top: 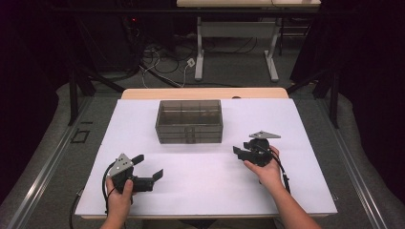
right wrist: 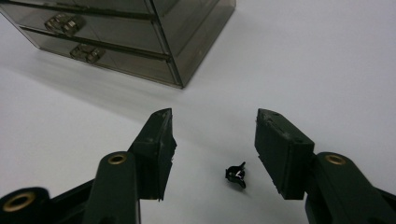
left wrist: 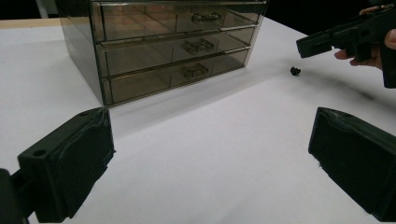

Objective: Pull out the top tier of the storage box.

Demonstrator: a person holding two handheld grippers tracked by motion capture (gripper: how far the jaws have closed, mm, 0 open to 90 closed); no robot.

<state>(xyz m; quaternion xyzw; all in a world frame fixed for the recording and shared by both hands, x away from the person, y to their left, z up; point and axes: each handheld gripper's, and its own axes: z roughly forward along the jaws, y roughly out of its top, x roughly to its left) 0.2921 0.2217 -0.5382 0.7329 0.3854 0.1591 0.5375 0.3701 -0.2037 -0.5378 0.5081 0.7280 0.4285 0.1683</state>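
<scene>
Two grippers I held over the white surface (top: 143, 191): right gripper (right wrist: 214, 140) spread, a small black clip (right wrist: 236, 176) lying untouched between its jaws, near the drawer box (top: 189, 121); left gripper (top: 149, 168) spread, empty.

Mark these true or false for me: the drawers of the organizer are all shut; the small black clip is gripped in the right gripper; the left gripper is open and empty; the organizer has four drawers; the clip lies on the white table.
1. All drawers of the smoky clear drawer organizer are shut. True.
2. The small black clip is gripped in the right gripper. False: its jaws stand apart and the clip lies loose on the surface between them.
3. The left gripper is open and empty. True.
4. The organizer has four drawers. False: three, stacked.
5. The clip lies on the white table. True.
</scene>
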